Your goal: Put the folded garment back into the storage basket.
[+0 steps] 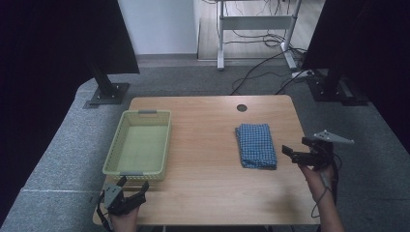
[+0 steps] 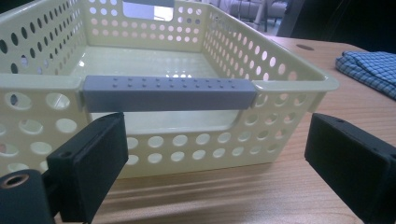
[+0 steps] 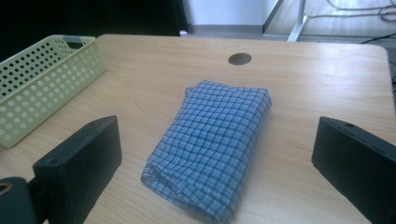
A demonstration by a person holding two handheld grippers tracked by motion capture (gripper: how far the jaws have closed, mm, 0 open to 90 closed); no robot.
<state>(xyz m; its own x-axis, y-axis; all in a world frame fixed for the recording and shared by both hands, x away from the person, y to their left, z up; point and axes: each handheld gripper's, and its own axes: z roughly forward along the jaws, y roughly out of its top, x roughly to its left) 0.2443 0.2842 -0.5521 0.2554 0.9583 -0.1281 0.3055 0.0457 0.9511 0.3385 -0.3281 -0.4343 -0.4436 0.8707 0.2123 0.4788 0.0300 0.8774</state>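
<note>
A pale yellow perforated basket [image 1: 112, 155] with grey handles stands empty on the left of the wooden table. A folded blue checked cloth [image 1: 256, 145] lies on the right half. My left gripper [image 1: 132, 187] is open at the table's near left corner, just in front of the basket's near grey handle [image 2: 169, 92]. My right gripper [image 1: 296, 151] is open, hovering just right of the cloth's near right edge. In the right gripper view the cloth [image 3: 214, 142] lies between and beyond the two black jaws, with the basket [image 3: 44, 79] at far left.
A round cable hole [image 1: 241, 108] sits near the table's far edge [image 1: 208, 98]. Bare wood lies between basket and cloth. Dark stands [image 1: 107, 89] and floor cables [image 1: 261, 67] are beyond the table.
</note>
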